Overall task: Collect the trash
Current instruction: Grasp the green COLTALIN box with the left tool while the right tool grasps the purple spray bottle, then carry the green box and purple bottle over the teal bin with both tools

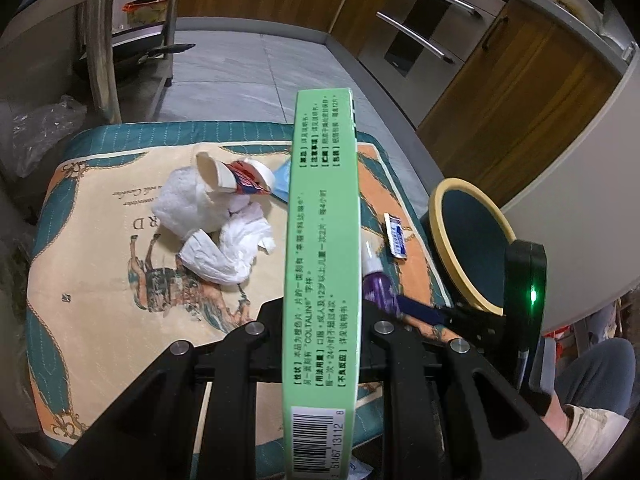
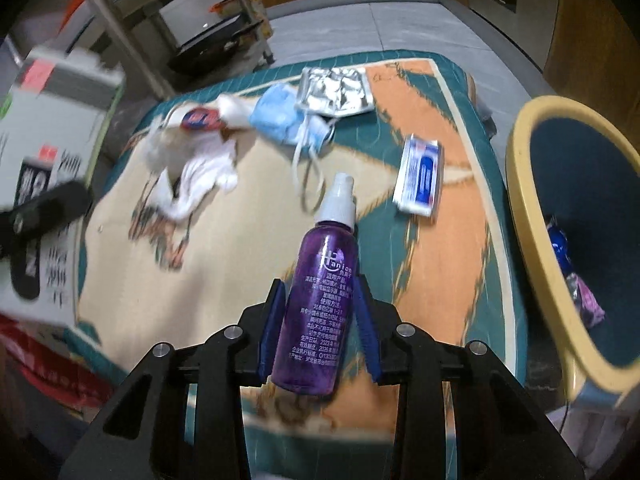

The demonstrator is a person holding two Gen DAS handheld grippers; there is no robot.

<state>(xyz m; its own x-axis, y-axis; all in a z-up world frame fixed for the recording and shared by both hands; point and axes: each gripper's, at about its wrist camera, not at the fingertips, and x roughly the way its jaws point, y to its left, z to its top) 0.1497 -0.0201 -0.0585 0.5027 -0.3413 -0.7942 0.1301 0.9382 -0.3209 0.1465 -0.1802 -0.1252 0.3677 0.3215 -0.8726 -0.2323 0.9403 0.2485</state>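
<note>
A: The left gripper (image 1: 322, 320) clamps the green medicine box (image 1: 322, 240); the right gripper (image 2: 320, 320) pinches the purple spray bottle (image 2: 316, 312) above the mat (image 2: 436, 280), near the bin (image 2: 520, 208).

B: Risks?

A: The round bottle may slip out. The box hides part of the mat, and the tissues (image 2: 200, 176) are blurred.

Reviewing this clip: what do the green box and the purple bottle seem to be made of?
Green box: likely thin printed cardboard, matte, with crisp folded edges and a barcode. Purple bottle: probably translucent plastic, glossy with highlights, and an opaque white spray cap.
</note>
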